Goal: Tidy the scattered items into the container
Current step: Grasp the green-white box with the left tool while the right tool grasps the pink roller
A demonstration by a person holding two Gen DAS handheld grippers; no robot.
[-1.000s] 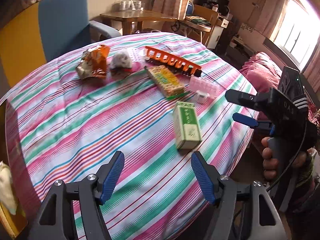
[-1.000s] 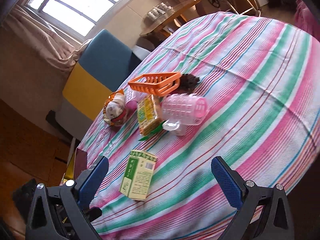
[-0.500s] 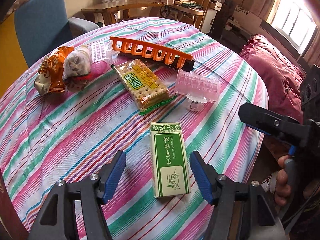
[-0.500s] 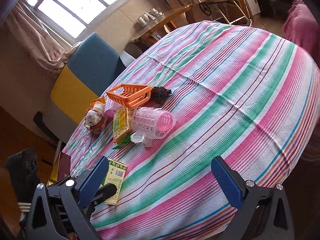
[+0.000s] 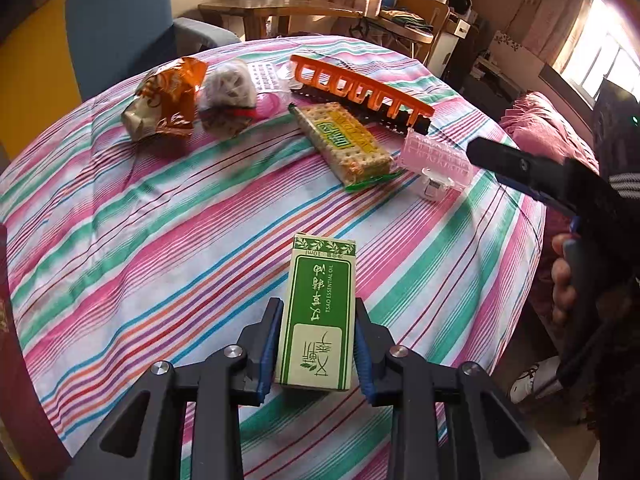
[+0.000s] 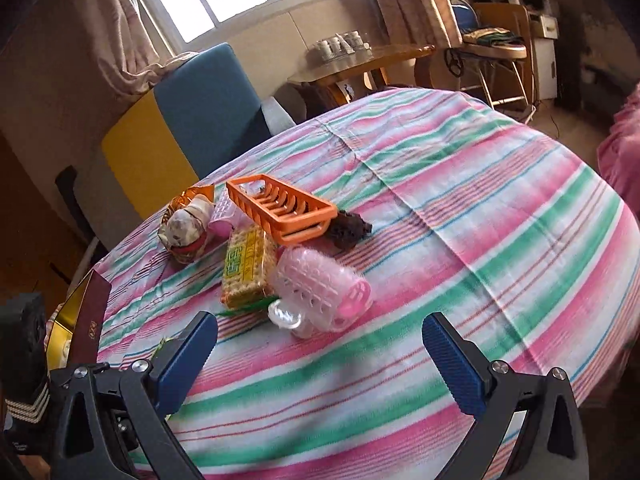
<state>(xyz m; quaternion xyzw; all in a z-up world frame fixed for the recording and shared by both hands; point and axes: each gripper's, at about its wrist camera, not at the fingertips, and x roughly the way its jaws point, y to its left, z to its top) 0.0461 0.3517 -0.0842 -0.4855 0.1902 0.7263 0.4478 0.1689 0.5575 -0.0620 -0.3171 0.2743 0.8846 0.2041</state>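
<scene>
Clamping the green oil box [image 5: 320, 312] near the table's [image 5: 160, 216] near edge, my left gripper [image 5: 316, 344] has just closed on its long sides. My right gripper [image 6: 320, 356] hangs wide, empty. Held only at its near end, the box could pivot when lifted towards the orange basket [image 5: 360, 88].

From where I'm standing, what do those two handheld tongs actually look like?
Both are black plastic frames with silver bolt heads at the joints. The left tongs and the right tongs each end in two fingers faced with ribbed blue pads. The right one has a dark handle in the person's hand, with a black cable trailing below it. A dark cuff has pale stripes.
</scene>
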